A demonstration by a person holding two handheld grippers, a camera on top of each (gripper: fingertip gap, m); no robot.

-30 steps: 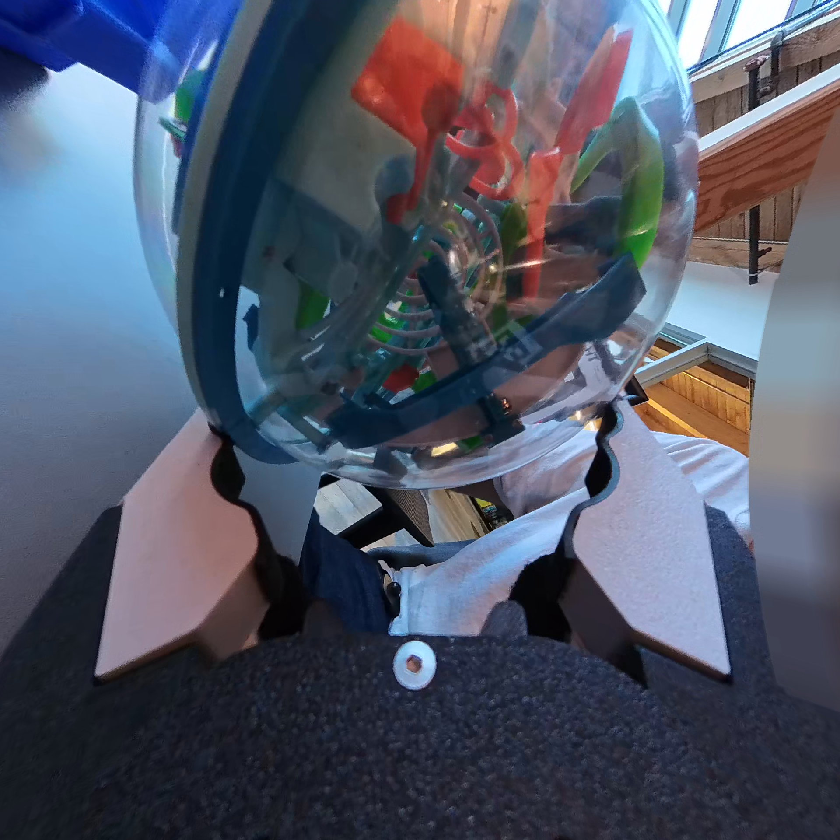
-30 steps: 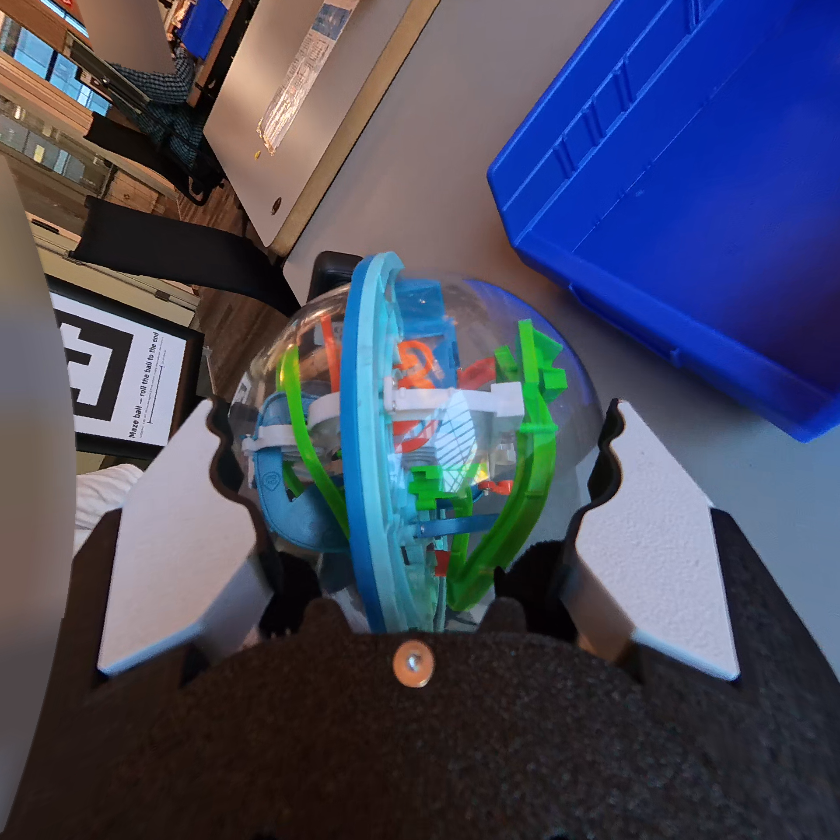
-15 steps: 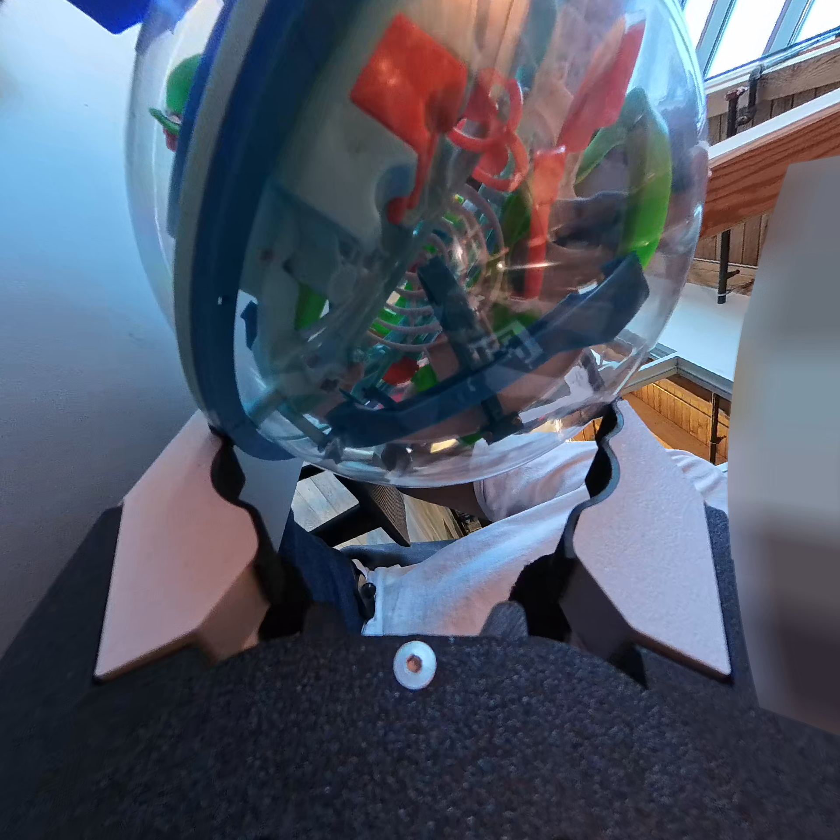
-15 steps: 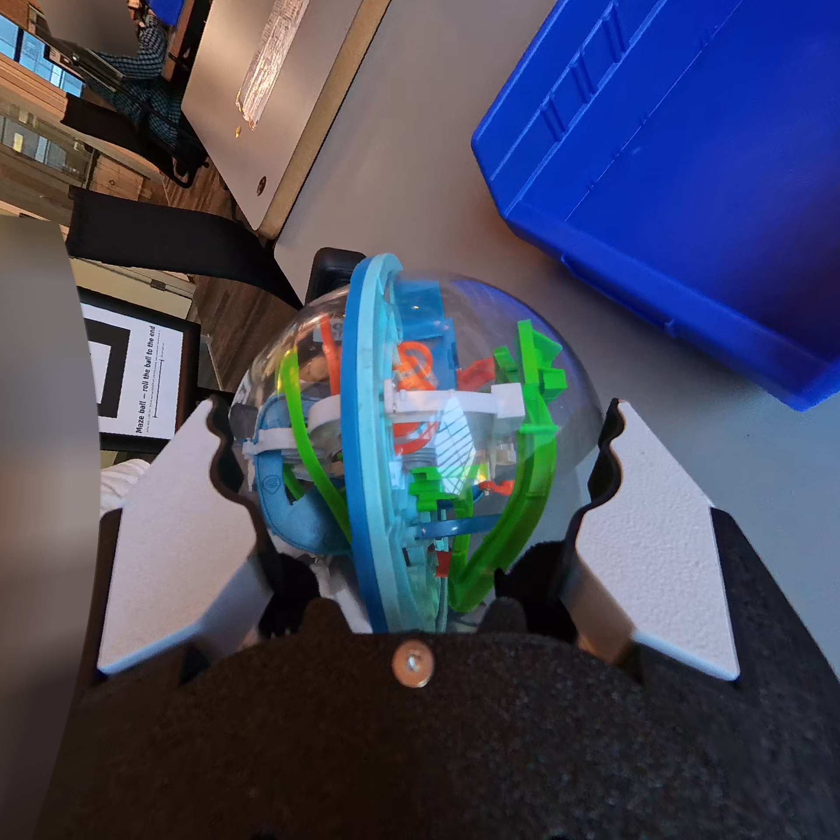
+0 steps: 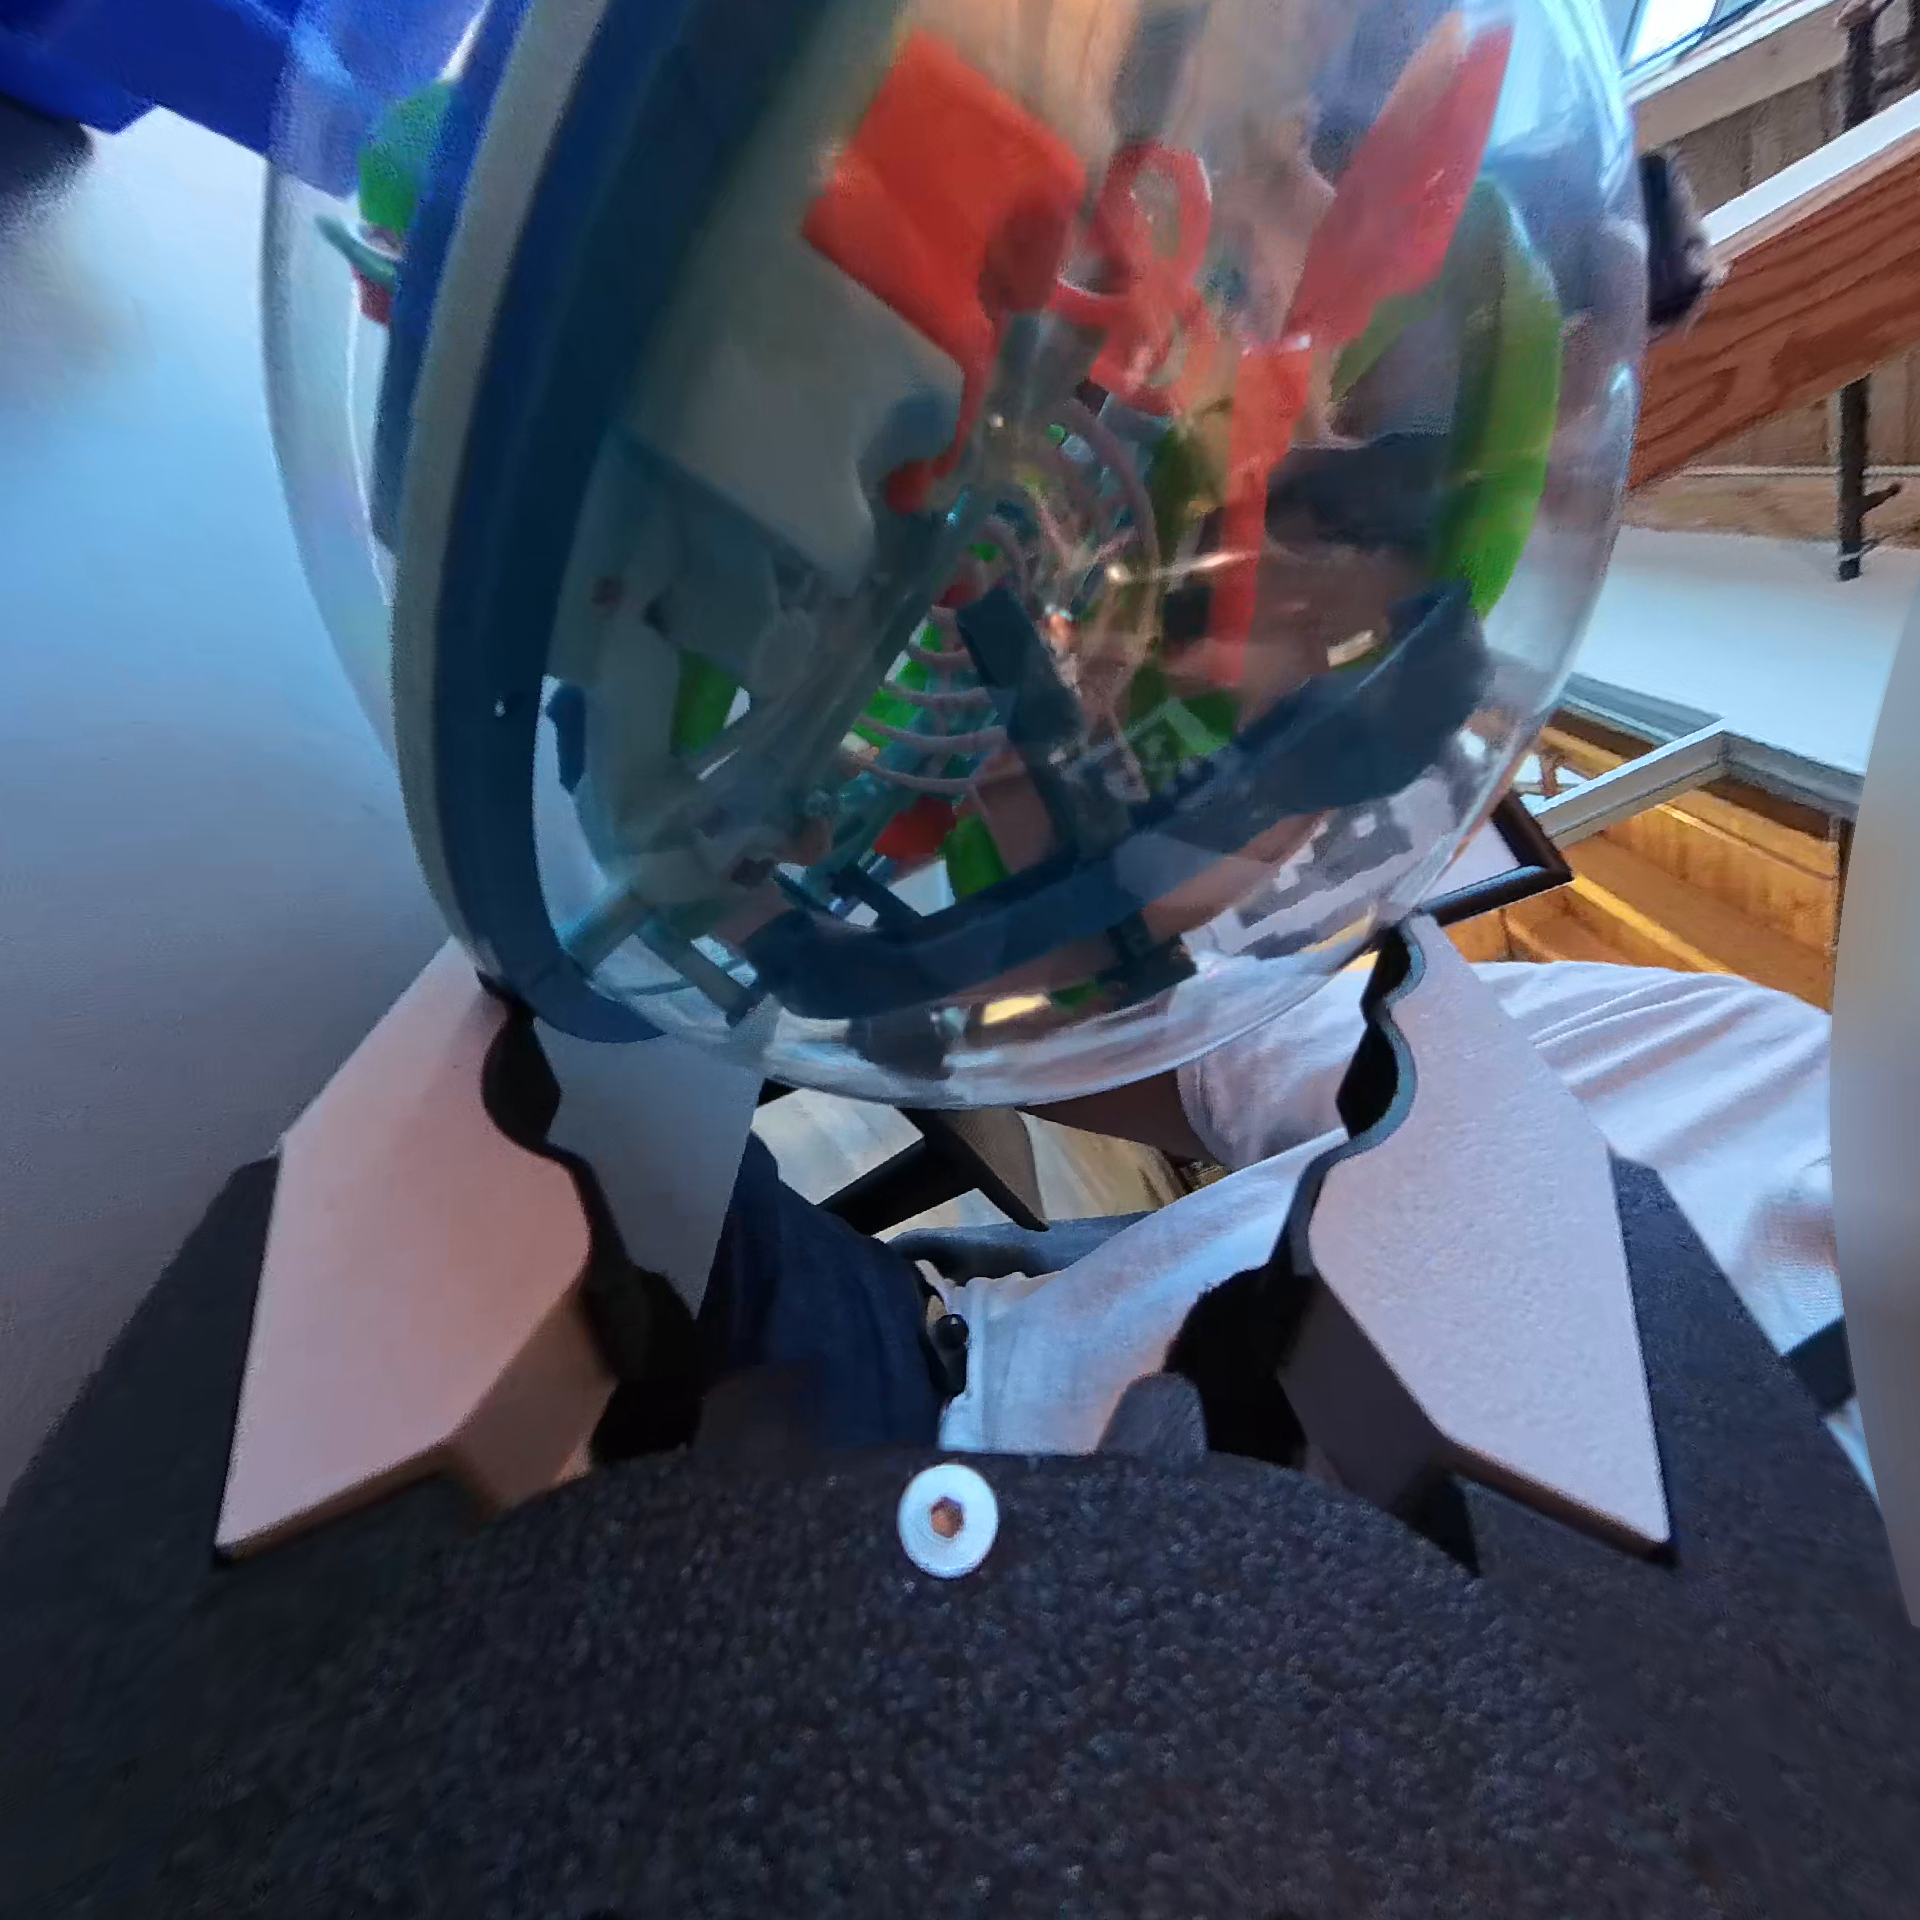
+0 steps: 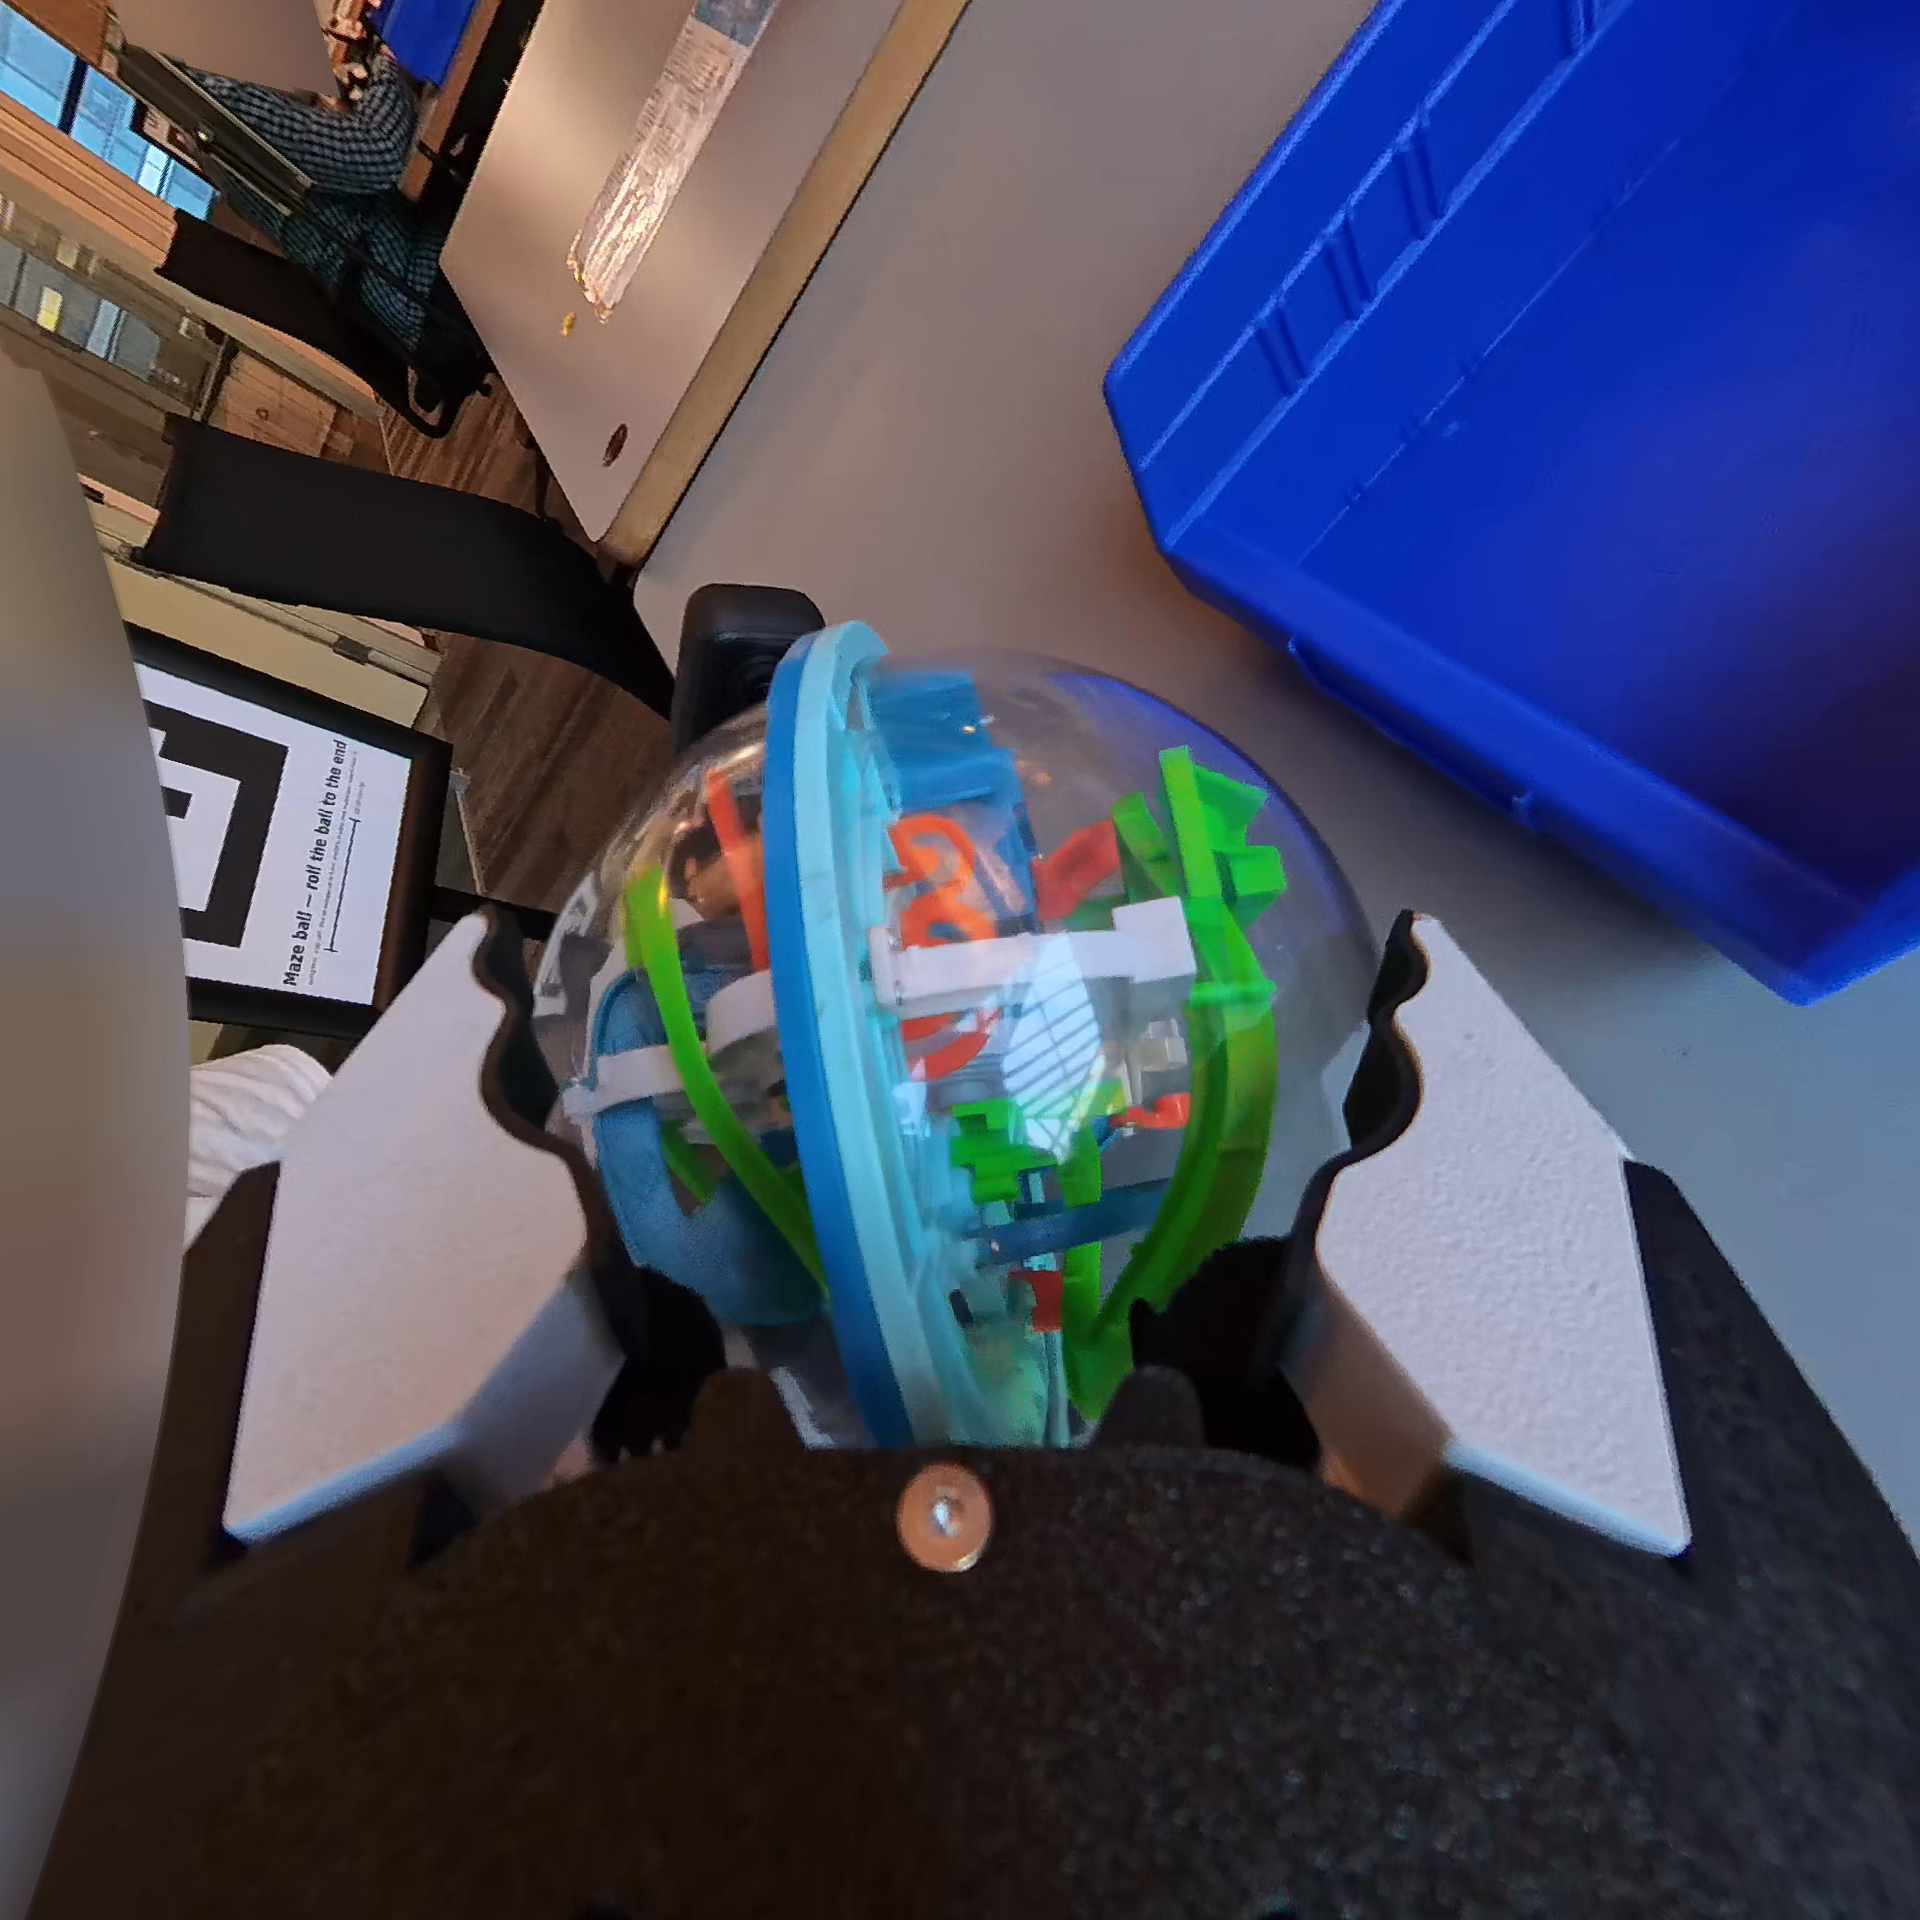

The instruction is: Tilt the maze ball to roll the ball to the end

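Note:
The maze ball (image 5: 935, 520) is a clear sphere with a blue ring and orange, green and white tracks inside. Both grippers hold it in the air above the grey table (image 6: 987, 416). My left gripper (image 5: 945, 966) has its jaws spread wide. One fingertip touches the blue ring and the other touches the clear dome. My right gripper (image 6: 945, 935) is shut on the maze ball (image 6: 935, 1039), which sits deep between its fingers with the ring running upright. I cannot pick out the small ball inside.
A blue bin (image 6: 1558, 416) stands on the table to the right of the ball; its corner shows in the left wrist view (image 5: 125, 52). A framed sign (image 6: 281, 852), a black chair (image 6: 364, 551) and another table (image 6: 644, 260) lie beyond the table edge. A person's white shirt (image 5: 1610, 1091) is close behind.
The ball keeps its place in both grippers. The background has swung slightly back and forth: the blue bin shifted in the right wrist view and re-entered the left wrist view's top left corner.

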